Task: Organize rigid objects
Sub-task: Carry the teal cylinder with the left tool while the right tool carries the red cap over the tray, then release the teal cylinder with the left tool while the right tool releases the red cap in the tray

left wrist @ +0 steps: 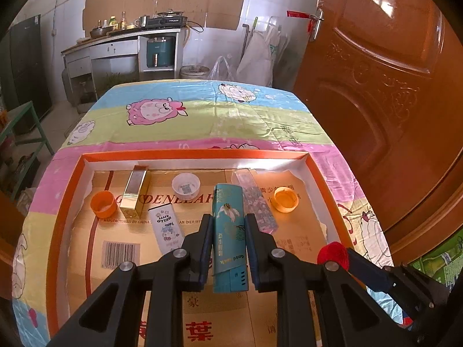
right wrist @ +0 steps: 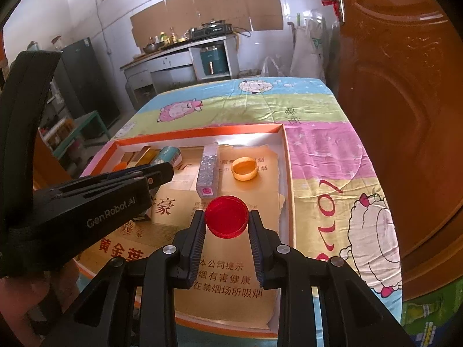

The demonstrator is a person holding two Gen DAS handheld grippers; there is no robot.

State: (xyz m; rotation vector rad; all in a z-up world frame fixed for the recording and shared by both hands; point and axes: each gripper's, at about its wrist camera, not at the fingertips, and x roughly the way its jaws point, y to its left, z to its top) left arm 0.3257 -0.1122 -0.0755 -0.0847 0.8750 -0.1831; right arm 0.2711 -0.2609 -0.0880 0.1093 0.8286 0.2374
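Two hand-held grippers over a shallow orange-rimmed tray (left wrist: pixel 66 219) on a table under a cartoon-sheep tablecloth (left wrist: pixel 202 115).

Left gripper (left wrist: pixel 228 225): clamped on a tall teal box (left wrist: pixel 228 231), fingers pressing both long sides, box pointing away over the tray floor. Right gripper (right wrist: pixel 227 221): clamped on a round red cap (right wrist: pixel 227 217), gripped at its rim, hanging above the near right part of the tray.

Likely risks, as judgement: red cap held only by its curved edge, so prone to squirting out or tipping if squeezed unevenly. Teal box long and gripped near its lower half, so apt to pivot between the pads, or to knock the clear patterned box (left wrist: pixel 256 202) just beside it on the right when set down. Both grippers close together over one tray, so a collision possible.

Inside the tray, on flattened cardboard lining (left wrist: pixel 121 237):
- orange cup (left wrist: pixel 102 204) at far left
- gold box (left wrist: pixel 134 192) just beside it
- white Hello Kitty box (left wrist: pixel 167 228), lying flat
- white bowl-like cap (left wrist: pixel 185 186) near the back
- clear patterned box right of centre
- orange cap (left wrist: pixel 286 199), open side up, at right

Nothing visible inside the cups.
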